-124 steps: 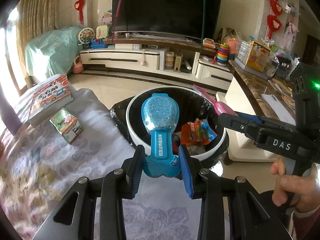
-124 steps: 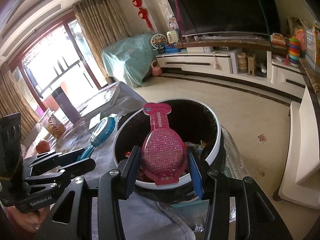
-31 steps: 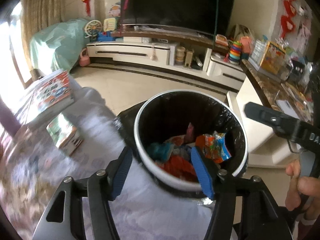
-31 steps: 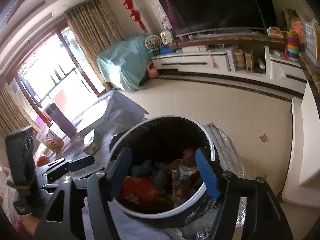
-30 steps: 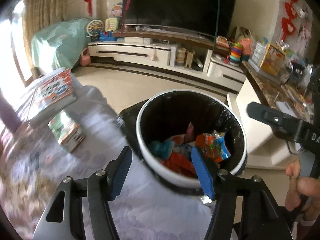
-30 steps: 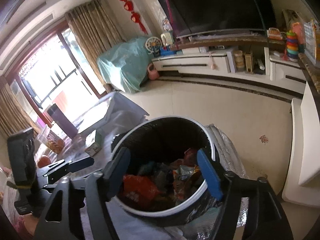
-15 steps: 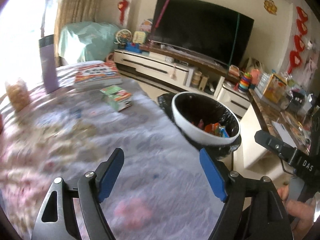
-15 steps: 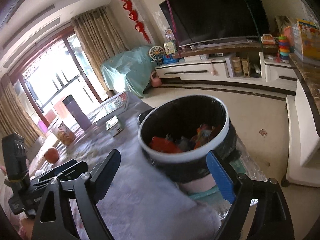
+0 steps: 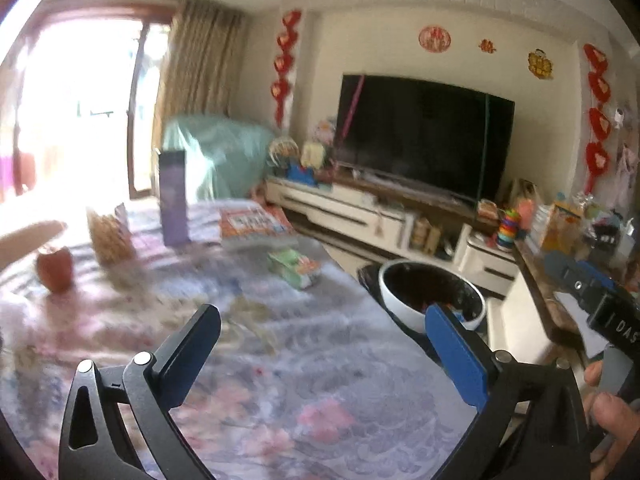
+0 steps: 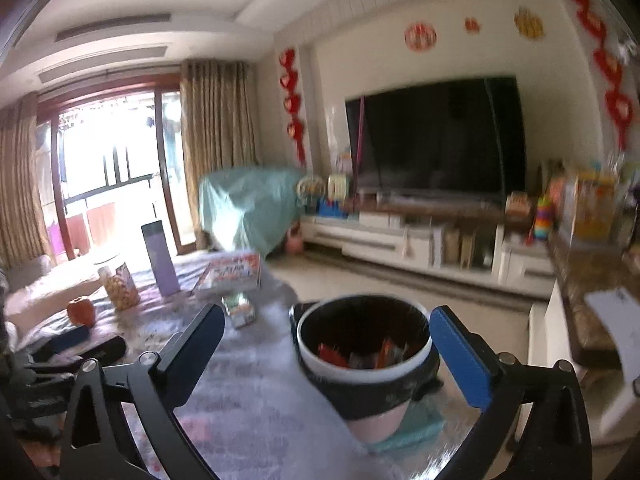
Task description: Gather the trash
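Note:
The white-rimmed trash bin (image 9: 394, 298) with a black liner stands past the table's far right edge, with colourful wrappers (image 10: 360, 354) inside. My left gripper (image 9: 320, 320) hovers over the floral tablecloth. Its jaws are opening wide, with nothing between them. My right gripper (image 10: 326, 316) faces the bin (image 10: 320, 364) from a short way back. Its jaws are opening too and hold nothing. A small green box (image 9: 294, 268) lies on the cloth near the bin, also visible as the green box (image 10: 240, 310) in the right wrist view.
On the table are a book (image 9: 252, 224), a tall purple container (image 9: 174, 196), a snack jar (image 9: 108, 236) and an apple (image 9: 56, 266). A hand (image 9: 612, 420) grips the other tool at right. A TV stand (image 10: 400, 244) and a marble counter (image 10: 580, 280) lie beyond.
The blue and pink packs held earlier are gone from the jaws. Both grippers have pulled back from the bin over the table, tilted up, and their jaws have spread wider.

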`<move>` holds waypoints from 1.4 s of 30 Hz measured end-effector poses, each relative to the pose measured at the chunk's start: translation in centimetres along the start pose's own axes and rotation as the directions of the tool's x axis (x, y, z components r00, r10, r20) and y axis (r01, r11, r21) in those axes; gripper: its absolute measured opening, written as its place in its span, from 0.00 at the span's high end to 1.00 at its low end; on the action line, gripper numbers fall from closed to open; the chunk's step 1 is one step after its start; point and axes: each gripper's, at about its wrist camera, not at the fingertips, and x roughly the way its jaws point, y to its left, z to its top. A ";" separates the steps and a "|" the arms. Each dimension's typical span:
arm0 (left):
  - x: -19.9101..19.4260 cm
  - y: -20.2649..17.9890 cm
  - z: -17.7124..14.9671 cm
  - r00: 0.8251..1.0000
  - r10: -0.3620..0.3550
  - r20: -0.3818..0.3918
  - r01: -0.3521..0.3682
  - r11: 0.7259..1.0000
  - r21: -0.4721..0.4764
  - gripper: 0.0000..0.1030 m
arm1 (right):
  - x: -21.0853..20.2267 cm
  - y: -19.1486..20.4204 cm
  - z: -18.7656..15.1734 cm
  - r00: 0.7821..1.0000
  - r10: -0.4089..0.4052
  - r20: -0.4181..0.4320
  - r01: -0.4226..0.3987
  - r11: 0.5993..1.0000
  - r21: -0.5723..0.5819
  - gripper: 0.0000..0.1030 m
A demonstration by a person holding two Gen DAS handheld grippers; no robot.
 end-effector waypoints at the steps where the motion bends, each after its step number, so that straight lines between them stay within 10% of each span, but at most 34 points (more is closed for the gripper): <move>1: -0.3 -0.2 -0.5 1.000 0.013 0.006 -0.013 1.000 0.011 0.00 | 0.0 0.4 -0.3 1.000 -0.007 0.011 0.007 1.000 -0.008 0.00; 12: -0.6 -1.0 -3.7 0.993 0.114 0.004 -0.114 0.992 0.054 0.00 | 1.4 1.7 -5.5 0.999 -0.028 -0.038 0.028 1.000 -0.015 0.00; 42: 0.0 -0.4 -4.0 0.989 0.145 0.034 -0.147 0.987 0.059 0.00 | 0.7 1.2 -5.8 1.000 -0.015 -0.021 0.016 0.999 0.029 0.00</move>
